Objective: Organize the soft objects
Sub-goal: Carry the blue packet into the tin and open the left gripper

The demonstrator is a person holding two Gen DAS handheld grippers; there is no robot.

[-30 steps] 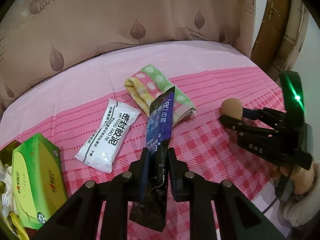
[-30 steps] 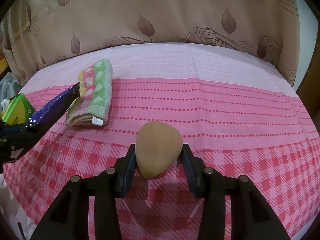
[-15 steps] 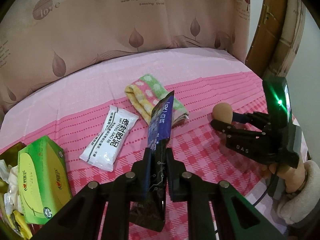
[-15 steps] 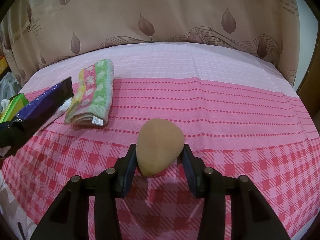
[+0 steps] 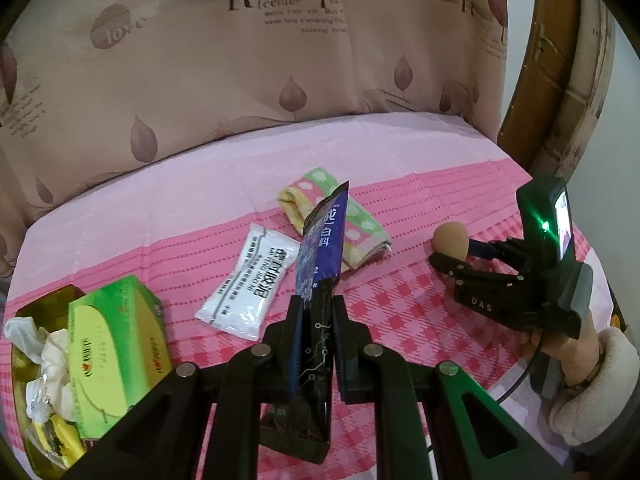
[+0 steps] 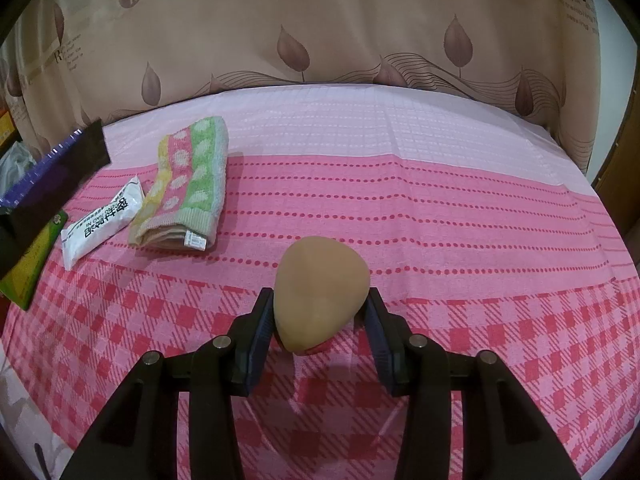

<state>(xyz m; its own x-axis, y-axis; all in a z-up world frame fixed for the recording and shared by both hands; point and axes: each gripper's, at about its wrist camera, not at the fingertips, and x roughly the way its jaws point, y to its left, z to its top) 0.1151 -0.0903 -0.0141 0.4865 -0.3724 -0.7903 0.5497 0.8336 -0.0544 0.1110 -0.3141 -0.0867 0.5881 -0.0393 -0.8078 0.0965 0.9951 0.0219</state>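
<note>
Left claw (image 5: 316, 316) clamped tight on a dark blue foil sachet (image 5: 322, 240), held upright above the pink checked bedspread (image 5: 400, 304). Right claw (image 6: 318, 320) partly closed, pads pressing both sides of a tan egg-shaped sponge (image 6: 320, 304), held off the bedspread. Lying on the bed: white plastic packet (image 5: 250, 280) beside a folded green-pink-yellow towel (image 6: 188, 188). Green tissue box (image 5: 116, 356) at the left edge.
</note>
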